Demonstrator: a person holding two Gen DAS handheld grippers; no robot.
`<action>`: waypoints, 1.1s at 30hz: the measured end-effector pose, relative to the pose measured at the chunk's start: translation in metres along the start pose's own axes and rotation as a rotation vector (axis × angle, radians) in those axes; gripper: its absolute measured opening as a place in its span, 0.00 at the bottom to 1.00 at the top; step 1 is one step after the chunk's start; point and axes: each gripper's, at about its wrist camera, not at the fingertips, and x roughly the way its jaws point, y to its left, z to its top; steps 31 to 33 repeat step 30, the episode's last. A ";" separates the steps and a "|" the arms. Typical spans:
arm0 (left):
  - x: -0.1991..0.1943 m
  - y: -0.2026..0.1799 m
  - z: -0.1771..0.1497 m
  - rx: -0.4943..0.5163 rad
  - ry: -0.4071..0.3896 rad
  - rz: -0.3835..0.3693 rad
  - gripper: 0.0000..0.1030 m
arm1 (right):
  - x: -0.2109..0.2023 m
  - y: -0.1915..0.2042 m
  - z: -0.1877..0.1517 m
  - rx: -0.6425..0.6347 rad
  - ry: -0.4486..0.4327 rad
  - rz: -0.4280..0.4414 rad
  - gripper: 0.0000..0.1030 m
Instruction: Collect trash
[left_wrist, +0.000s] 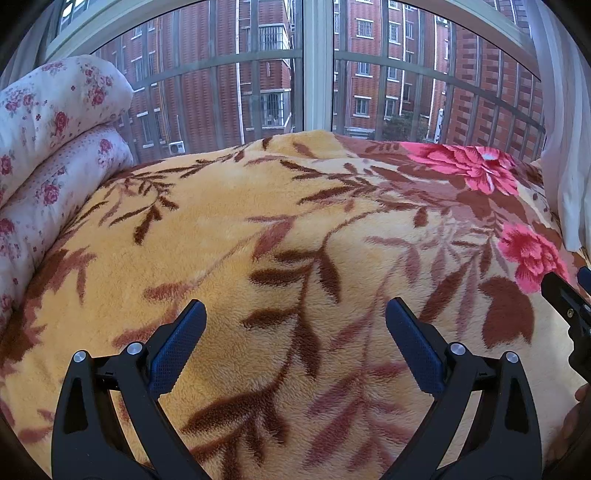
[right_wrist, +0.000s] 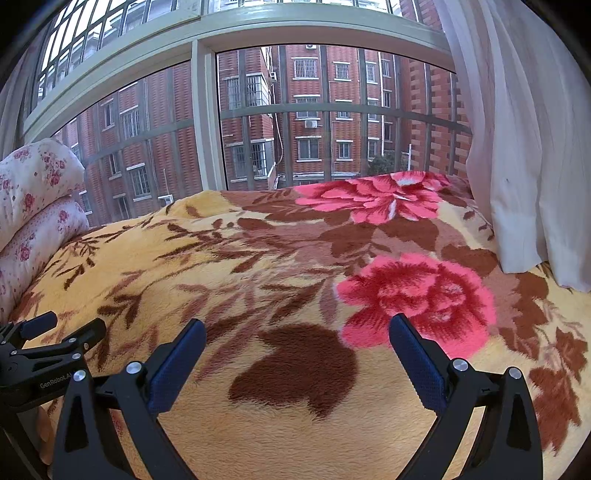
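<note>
My left gripper (left_wrist: 295, 314) is open and empty, held low over a yellow fleece blanket (left_wrist: 258, 229) with brown leaves and pink flowers. My right gripper (right_wrist: 297, 328) is open and empty over the same blanket (right_wrist: 258, 424), near a pink flower. Each gripper shows in the other's view: the right one at the right edge of the left wrist view (left_wrist: 570, 306), the left one at the left edge of the right wrist view (right_wrist: 55, 332). No trash shows in either view.
Folded floral quilts (left_wrist: 48, 140) lie stacked at the left, also in the right wrist view (right_wrist: 33, 206). A barred window (left_wrist: 317, 74) runs behind the bed. A white curtain (right_wrist: 528, 147) hangs at the right and rests on the blanket.
</note>
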 end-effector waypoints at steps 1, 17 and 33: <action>0.000 0.000 0.000 0.000 0.001 0.000 0.92 | 0.000 0.000 0.000 0.001 0.000 0.000 0.95; -0.001 0.003 0.000 -0.020 -0.020 -0.022 0.92 | 0.000 -0.001 -0.002 0.007 0.009 -0.006 0.95; 0.000 0.004 0.000 -0.021 -0.007 -0.016 0.92 | 0.002 -0.002 -0.003 0.020 0.025 -0.015 0.95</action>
